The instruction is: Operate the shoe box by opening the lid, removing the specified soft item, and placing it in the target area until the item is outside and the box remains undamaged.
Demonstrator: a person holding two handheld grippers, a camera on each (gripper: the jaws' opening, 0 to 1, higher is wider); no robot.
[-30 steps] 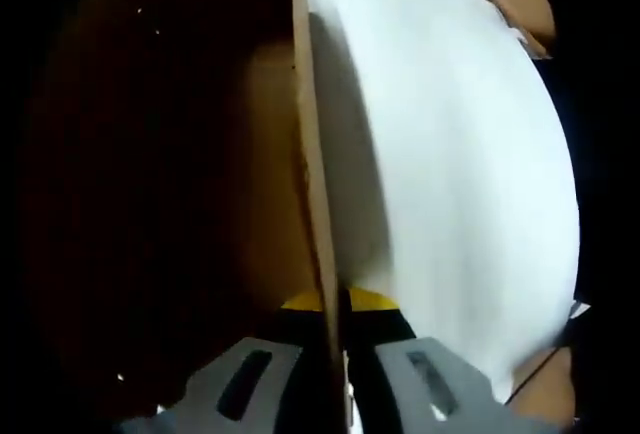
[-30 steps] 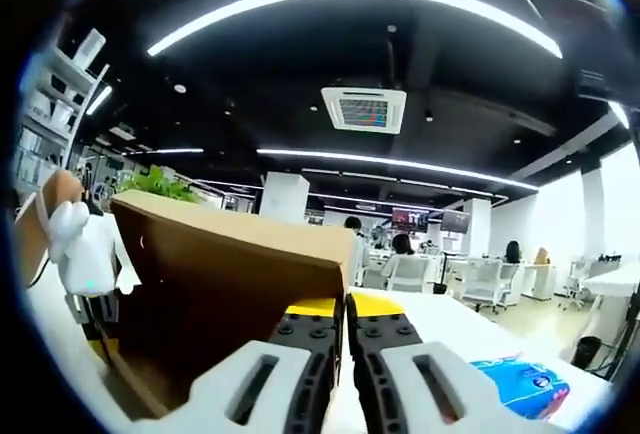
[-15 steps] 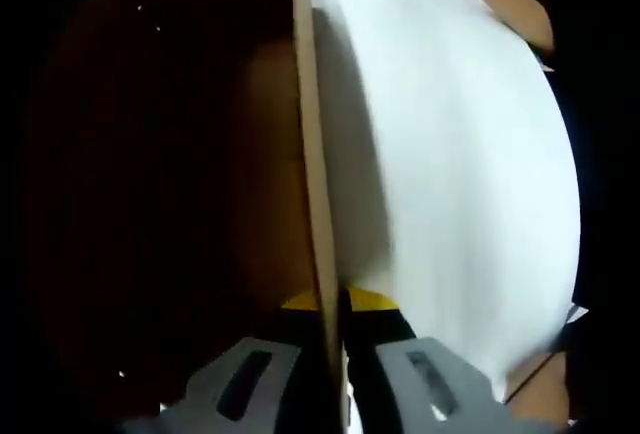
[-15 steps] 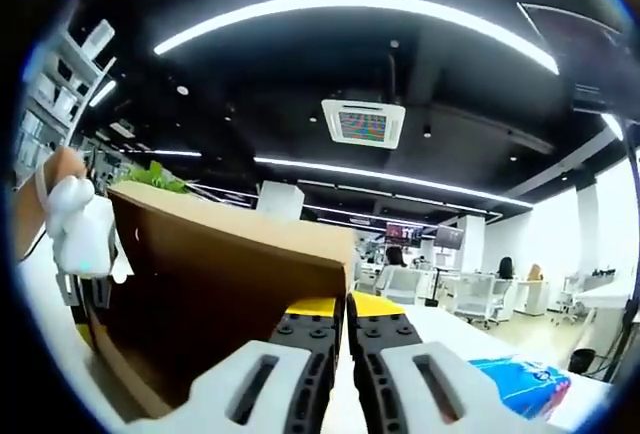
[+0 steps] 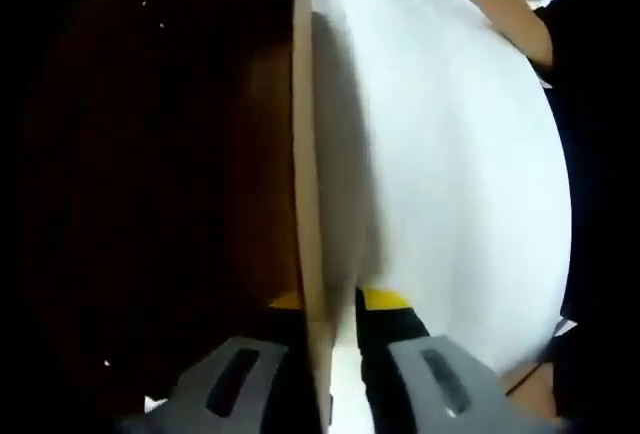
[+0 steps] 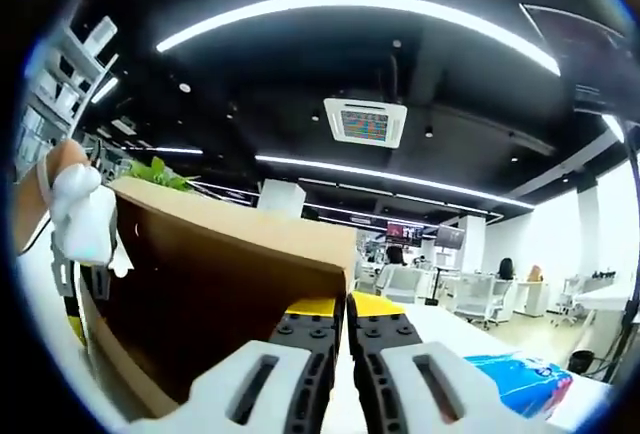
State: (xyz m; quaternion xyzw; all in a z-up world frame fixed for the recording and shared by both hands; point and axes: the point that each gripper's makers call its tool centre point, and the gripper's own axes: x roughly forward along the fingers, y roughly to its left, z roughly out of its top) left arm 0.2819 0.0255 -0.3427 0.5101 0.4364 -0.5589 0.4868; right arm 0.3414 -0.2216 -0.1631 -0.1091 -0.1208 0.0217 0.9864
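Since a second ago the left gripper point(image 5: 335, 379) has loosened — its jaws now stand apart astride the brown cardboard lid point(image 5: 305, 194), whose thin edge runs ahead between them. Right gripper point(image 6: 345, 379) stays pinched on the lid's corner. White table point(image 5: 450, 174) lies beneath — a ceiling vent point(image 6: 365, 122) overhead, a blue packet point(image 6: 520, 382) right of the jaws.

The left hand-held gripper point(image 5: 332, 394) straddles the cardboard lid edge point(image 5: 303, 154), jaws slightly apart.
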